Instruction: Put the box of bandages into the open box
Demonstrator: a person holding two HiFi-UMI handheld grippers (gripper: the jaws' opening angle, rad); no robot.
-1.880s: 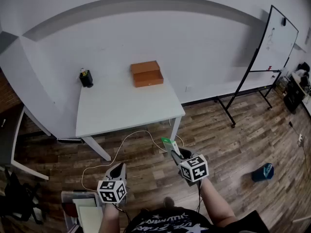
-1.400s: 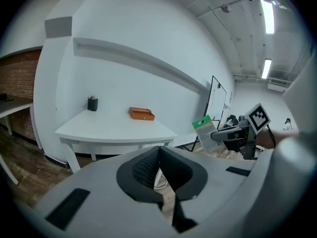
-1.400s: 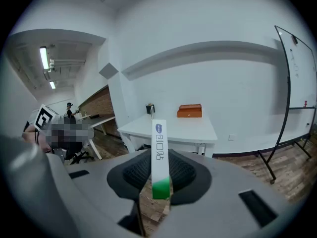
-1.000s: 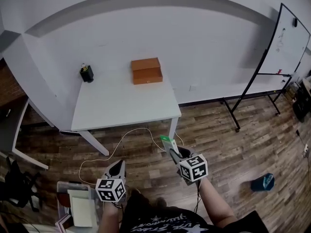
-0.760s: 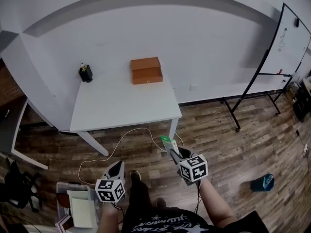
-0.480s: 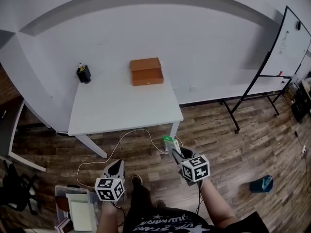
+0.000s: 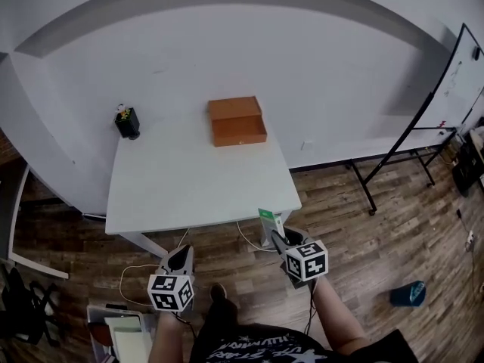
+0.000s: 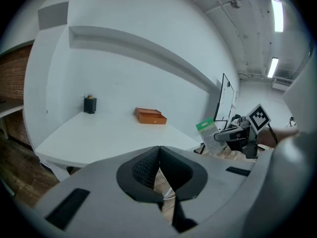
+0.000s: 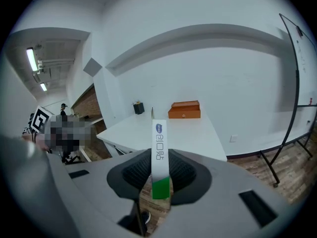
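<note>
The orange open box [image 7: 237,120] sits at the far side of the white table [image 7: 193,180]; it also shows as the orange box [image 9: 184,110] and orange box [image 8: 150,116]. My right gripper [image 7: 277,236] is shut on the white and green box of bandages [image 7: 270,221], held upright just off the table's near right corner. The bandage box [image 9: 160,155] stands edge-on between the right jaws. My left gripper [image 7: 181,257] hangs below the table's near edge, jaws together with nothing in them. The bandage box [image 8: 210,134] is seen from the left gripper too.
A black pen holder [image 7: 127,122] stands at the table's far left corner. A whiteboard on a stand [image 7: 446,89] is at the right. A cable [image 7: 132,274] lies on the wooden floor, a bin of papers [image 7: 125,335] at the lower left, a blue object [image 7: 408,293] at the right.
The table has drawn closer and lower in the head view as the person stepped toward it. The bandage box stays clamped in the right gripper; the left stays shut.
</note>
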